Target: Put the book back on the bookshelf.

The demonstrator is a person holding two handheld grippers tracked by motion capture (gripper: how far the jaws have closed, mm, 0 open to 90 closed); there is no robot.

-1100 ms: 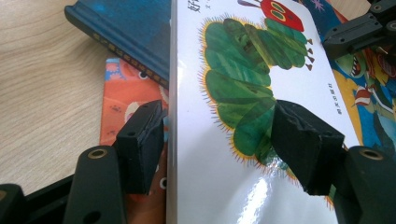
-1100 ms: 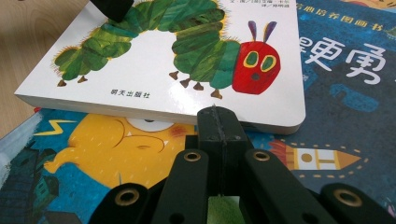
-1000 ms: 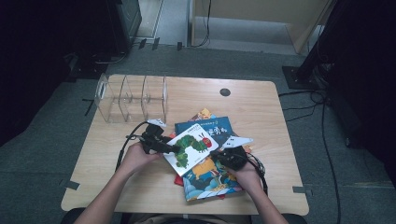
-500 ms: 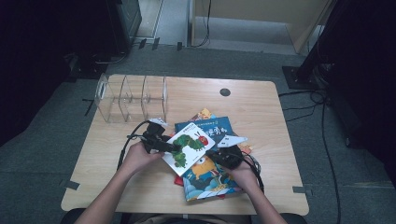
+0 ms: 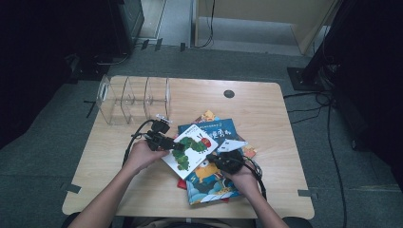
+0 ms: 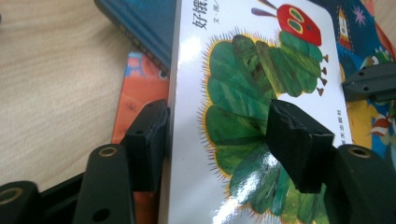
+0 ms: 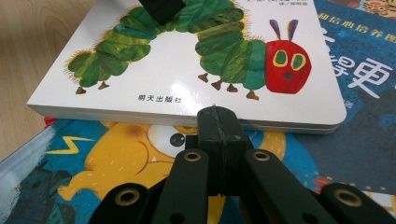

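A white board book with a green caterpillar lies tilted on top of a pile of books. My left gripper straddles its left edge. In the left gripper view one pad sits against the book's side edge and the other hovers over the cover. The jaws have just been closing with the book between them. My right gripper is shut with nothing in it. Its tip is at the book's near edge.
Under the white book lie a blue book with a yellow monster and a dark blue book. A clear divider rack stands at the wooden table's far left. A dark round hole is near the far edge.
The white book and my right gripper have edged slightly to the left. My left hand has stayed at the book's left edge.
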